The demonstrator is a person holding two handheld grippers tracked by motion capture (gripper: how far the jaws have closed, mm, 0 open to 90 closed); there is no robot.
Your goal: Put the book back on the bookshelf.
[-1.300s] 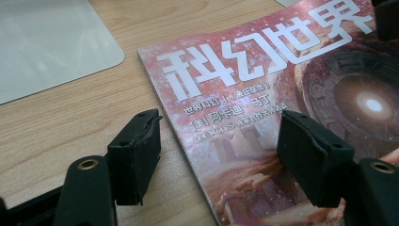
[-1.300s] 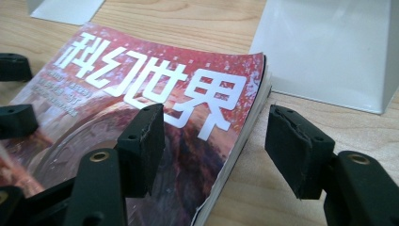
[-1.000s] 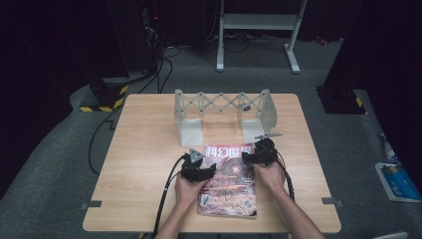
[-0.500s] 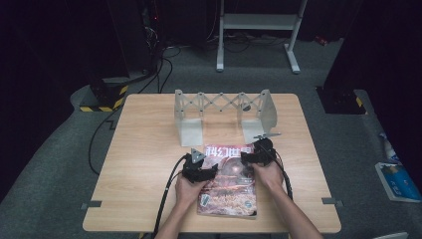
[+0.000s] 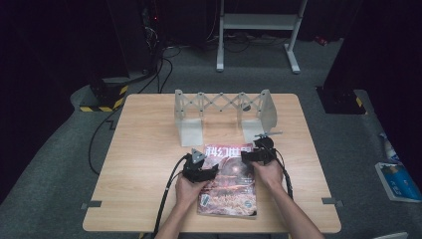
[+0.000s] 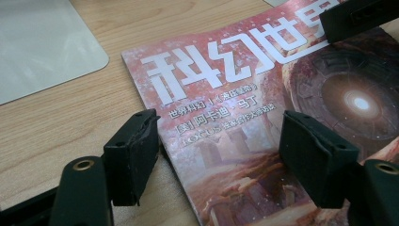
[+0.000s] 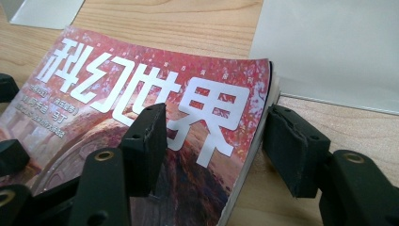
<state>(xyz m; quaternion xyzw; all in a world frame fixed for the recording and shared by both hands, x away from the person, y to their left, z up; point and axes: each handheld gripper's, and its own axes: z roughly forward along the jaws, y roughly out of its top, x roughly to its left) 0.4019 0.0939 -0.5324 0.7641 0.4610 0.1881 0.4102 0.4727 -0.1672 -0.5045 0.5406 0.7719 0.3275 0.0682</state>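
Figure. One magazine (image 5: 228,179) lies flat on the table (image 5: 144,149), just in front of one expanding rack (image 5: 224,112) with two white end plates. Two grippers work it. The left gripper (image 5: 201,172) straddles the magazine's left edge; in the left gripper view its jaws stand apart, one pad on bare wood, the other over the cover, neither pressing. The right gripper (image 5: 259,153) straddles the right edge near the top corner; its jaws have just been closing, yet in the right gripper view both pads stand clear of the stacked page edges, so nothing is gripped.

Judged step: taking hold of the magazine by its two side edges. To do it well, slide one pad of each gripper under the whole thickness, not just the cover, close both evenly, then raise both sides together so the pages do not fan or sag.
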